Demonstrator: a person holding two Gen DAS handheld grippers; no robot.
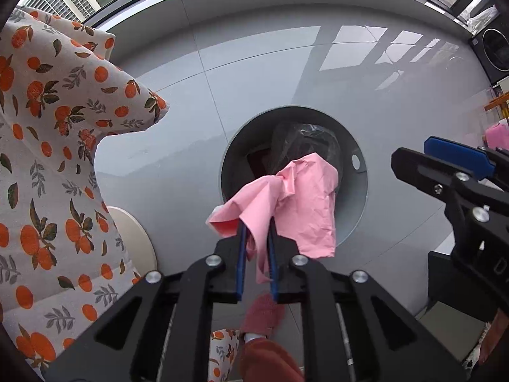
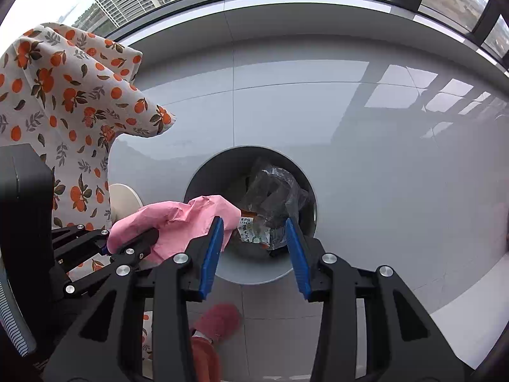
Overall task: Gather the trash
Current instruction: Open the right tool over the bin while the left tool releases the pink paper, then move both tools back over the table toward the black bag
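Pink paper [image 1: 299, 203] pinched by left gripper [image 1: 257, 238], apparently over bin [image 1: 356, 191]

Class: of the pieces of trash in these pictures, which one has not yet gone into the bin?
The pink paper: the left gripper holds it above the bin. The clear plastic bag and the printed snack wrapper already lie inside.

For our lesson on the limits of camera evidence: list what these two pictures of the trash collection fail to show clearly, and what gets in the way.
1. Left wrist view: the pink paper held by the left gripper covers much of the bin opening.
2. Right wrist view: the snack wrapper print is too small to read.
3. Right wrist view: the bin floor is hidden under a dark plastic bag.
4. Both views: the slipper is partly behind the fingers.
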